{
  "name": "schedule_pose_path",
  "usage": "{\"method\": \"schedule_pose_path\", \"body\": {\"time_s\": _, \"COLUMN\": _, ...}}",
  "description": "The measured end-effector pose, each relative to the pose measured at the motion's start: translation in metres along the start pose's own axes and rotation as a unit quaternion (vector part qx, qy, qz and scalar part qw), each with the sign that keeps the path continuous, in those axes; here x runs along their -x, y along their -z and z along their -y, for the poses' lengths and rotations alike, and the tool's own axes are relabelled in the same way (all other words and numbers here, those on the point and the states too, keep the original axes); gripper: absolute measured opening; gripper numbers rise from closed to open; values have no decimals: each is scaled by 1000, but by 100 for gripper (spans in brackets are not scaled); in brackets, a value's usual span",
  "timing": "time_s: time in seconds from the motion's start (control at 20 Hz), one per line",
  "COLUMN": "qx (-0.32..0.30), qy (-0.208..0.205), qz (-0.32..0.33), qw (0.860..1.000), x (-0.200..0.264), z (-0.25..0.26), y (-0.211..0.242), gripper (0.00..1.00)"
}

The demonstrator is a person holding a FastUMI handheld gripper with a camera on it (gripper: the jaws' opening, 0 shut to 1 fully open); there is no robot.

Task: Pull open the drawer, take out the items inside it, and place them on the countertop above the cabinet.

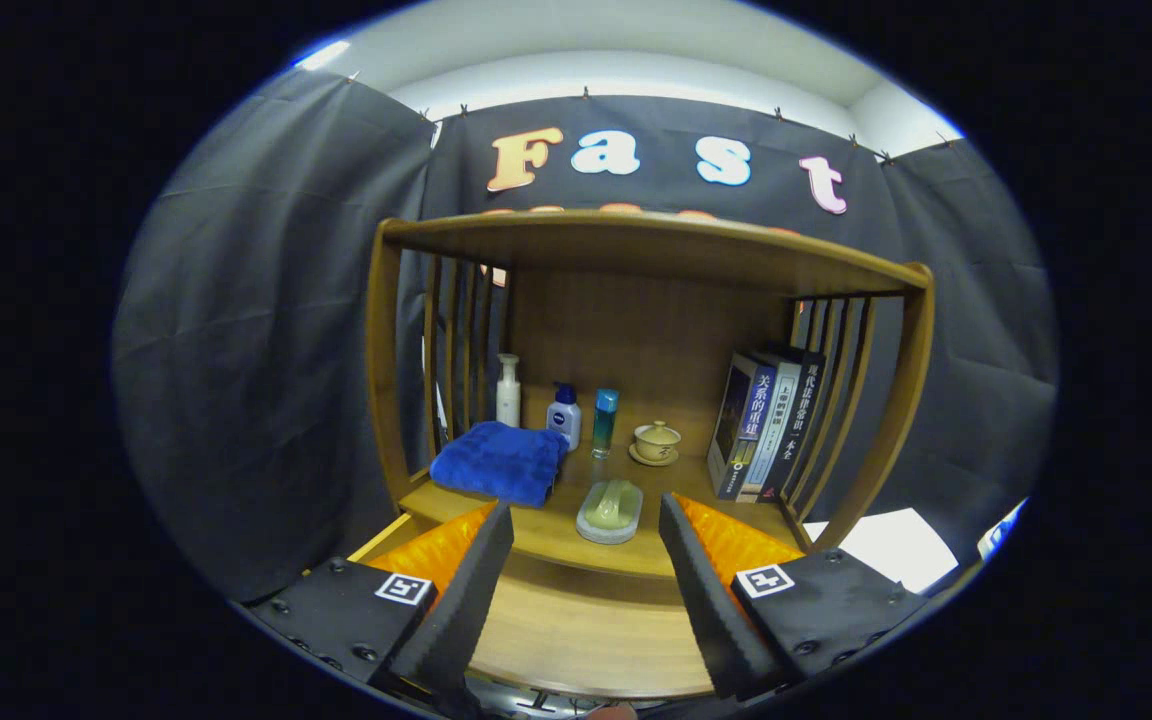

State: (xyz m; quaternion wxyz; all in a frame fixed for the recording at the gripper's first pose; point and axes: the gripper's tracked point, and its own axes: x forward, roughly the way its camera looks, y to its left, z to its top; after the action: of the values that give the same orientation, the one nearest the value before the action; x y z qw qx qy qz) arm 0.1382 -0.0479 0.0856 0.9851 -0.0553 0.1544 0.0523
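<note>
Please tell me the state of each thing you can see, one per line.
hand-held gripper: open, holding nothing
blue towel: folded, lying on countertop
soap dish: holding soap, just ahead of fingers
books: standing, leaning
lidded cup: lid on, on saucer
pump bottles: upright

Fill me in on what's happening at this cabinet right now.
A person holds a handheld gripper in front of a wooden cabinet, its fingers spread open with nothing between them. On the countertop just ahead of them lies a soap dish, with a folded blue towel beside it. Three bottles, a small lidded cup and a row of books stand further back. An open drawer shows below the fingers; its visible bottom looks bare.
</note>
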Motion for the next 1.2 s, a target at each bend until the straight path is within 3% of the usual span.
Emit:
{"method": "schedule_pose_path", "body": {"time_s": 0.4, "qx": -23, "qy": -13, "qz": 39, "qw": 999, "x": 57, "z": -35, "y": 55, "gripper": 95}}
{"method": "schedule_pose_path", "body": {"time_s": 0.85, "qx": -34, "qy": 46, "qz": 59, "qw": 997, "x": 55, "z": -47, "y": 129, "gripper": 95}}
{"method": "schedule_pose_path", "body": {"time_s": 1.2, "qx": -25, "qy": 53, "qz": 73, "qw": 996, "x": 57, "z": -68, "y": 168, "gripper": 95}}
